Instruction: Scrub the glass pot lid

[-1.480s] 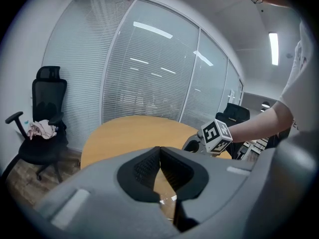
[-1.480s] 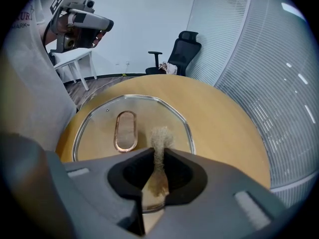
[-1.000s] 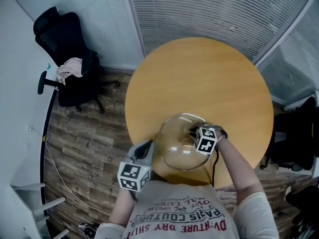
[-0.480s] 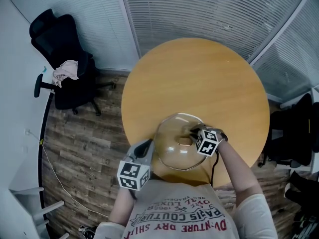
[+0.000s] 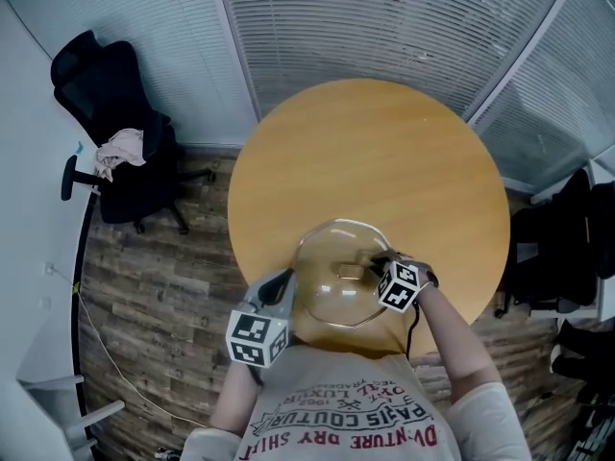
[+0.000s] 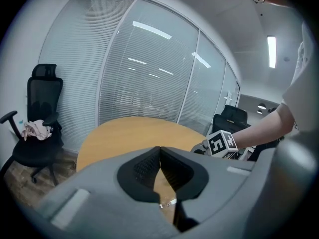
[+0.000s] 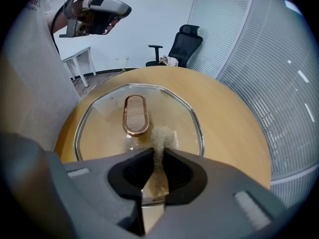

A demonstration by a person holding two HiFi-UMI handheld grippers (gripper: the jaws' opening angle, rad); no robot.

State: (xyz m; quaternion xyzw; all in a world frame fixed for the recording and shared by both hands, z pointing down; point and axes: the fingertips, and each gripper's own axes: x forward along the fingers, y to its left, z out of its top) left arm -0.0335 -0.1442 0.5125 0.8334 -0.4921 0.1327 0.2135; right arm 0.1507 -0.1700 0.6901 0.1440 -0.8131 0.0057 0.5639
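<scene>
The glass pot lid [image 7: 104, 128] is clear with a copper-brown handle [image 7: 135, 114], the scrub pad [image 7: 162, 138] beige, the desk [image 5: 384, 152] honey-yellow, and the left hand-held gripper [image 6: 159, 153] and right hand-held gripper [image 7: 158, 158] grey with black-and-white square markers [image 5: 255, 337].

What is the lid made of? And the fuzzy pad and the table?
Lid: clear glass, the table shows through it, with a shiny metal-looking rim. Pad: tan, coarse, fuzzy-edged, likely sponge or fibre. Table: smooth matte yellowish wood look, possibly laminate.
</scene>
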